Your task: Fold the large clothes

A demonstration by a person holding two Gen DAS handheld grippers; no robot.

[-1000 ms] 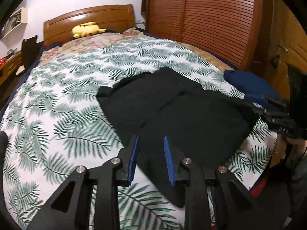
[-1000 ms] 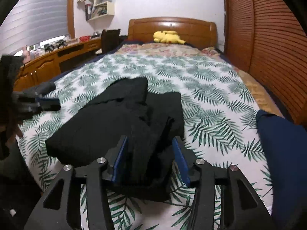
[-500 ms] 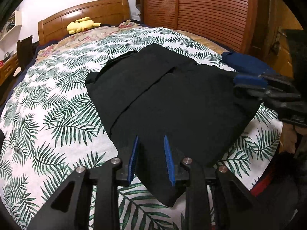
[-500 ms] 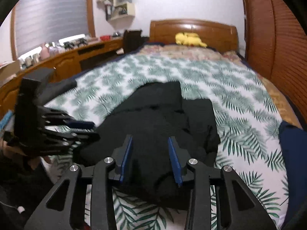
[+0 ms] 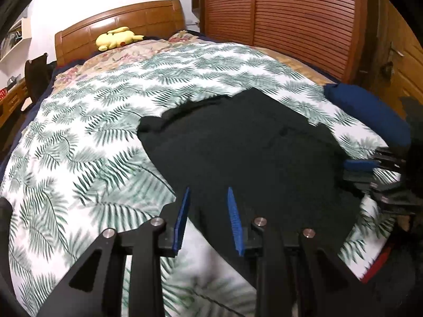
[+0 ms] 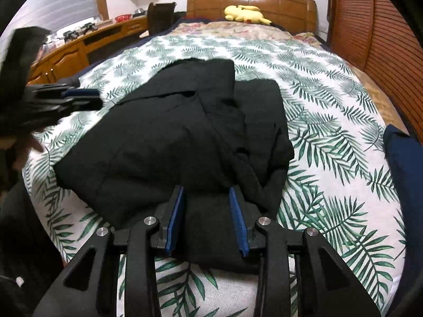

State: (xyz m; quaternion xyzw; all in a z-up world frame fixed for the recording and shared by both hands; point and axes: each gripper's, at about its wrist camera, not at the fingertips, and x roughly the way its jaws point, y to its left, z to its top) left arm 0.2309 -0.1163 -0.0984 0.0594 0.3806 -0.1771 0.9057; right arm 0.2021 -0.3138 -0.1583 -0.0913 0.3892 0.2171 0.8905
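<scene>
A large black garment (image 5: 251,153) lies partly folded near the foot of a bed with a palm-leaf cover (image 5: 100,121). My left gripper (image 5: 208,195) is open, its blue pads just above the garment's near left edge. My right gripper (image 6: 206,192) is open, with the garment's (image 6: 185,137) near right edge lying between its pads. Each gripper shows in the other's view: the right one (image 5: 370,169) at the garment's right side, the left one (image 6: 74,100) at its left side.
A folded navy garment (image 5: 370,113) lies on the bed's right corner. A yellow plush toy (image 5: 116,38) sits by the wooden headboard (image 5: 119,23). A slatted wooden wardrobe (image 5: 285,21) runs along the right, and a wooden desk (image 6: 79,50) along the left.
Both grippers have drawn back toward the near edge of the garment and stayed open. The garment lies as before.
</scene>
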